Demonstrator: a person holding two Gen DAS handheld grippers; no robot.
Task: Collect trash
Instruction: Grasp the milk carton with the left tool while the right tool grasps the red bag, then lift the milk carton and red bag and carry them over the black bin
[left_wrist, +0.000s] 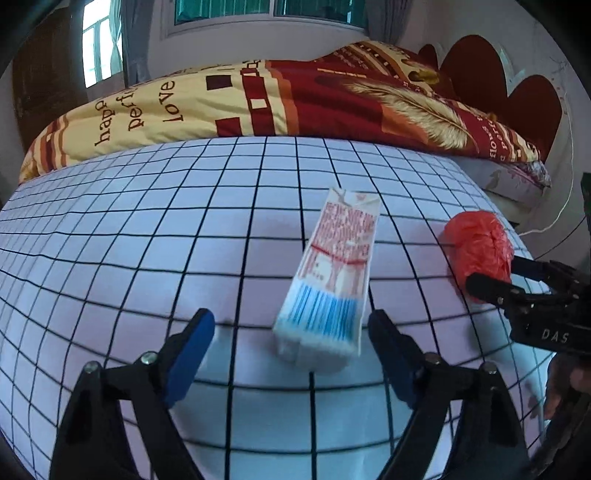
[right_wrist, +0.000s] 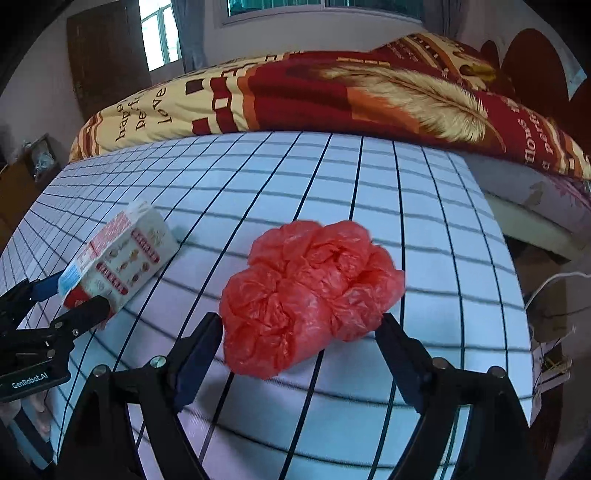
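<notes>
surface: bed (left_wrist: 110, 258) under a white sheet with a black grid; a patterned quilt (left_wrist: 258, 99) is bunched along the far edge, so the near area is bare for work.
carton: small white, red and blue box (left_wrist: 328, 280), lying flat on the sheet, long axis pointing away from the left camera. Slightly blurred in the left view.
bag: crumpled red plastic bag (right_wrist: 306, 295), loose heap on the sheet, well to the right of the carton.
left gripper: (left_wrist: 291, 332) jaws spread wide, straddling the near end of the carton. The right blue pad sits just beside the carton's edge; the left pad is well clear. No squeeze visible, so nothing is held.
right gripper: (right_wrist: 301, 339) jaws spread, one either side of the bag's near part. Pads (right_wrist: 195, 354) look to be at or just touching the plastic; no visible pinch. Judged not yet grasping.
pose rationale: both tools tilt down at the sheet with fingers either side of their target, presumably so a plain closing motion catches each item.
step (judgement): pre-grasp on both pieces at once; collection not begun.
next (judgement): left needs centring on the carton before closing; right needs to go deeper.
risk: the thin bag may slip out or be caught by a fold only; the carton may skid on the sheet.
bin: none in view.
</notes>
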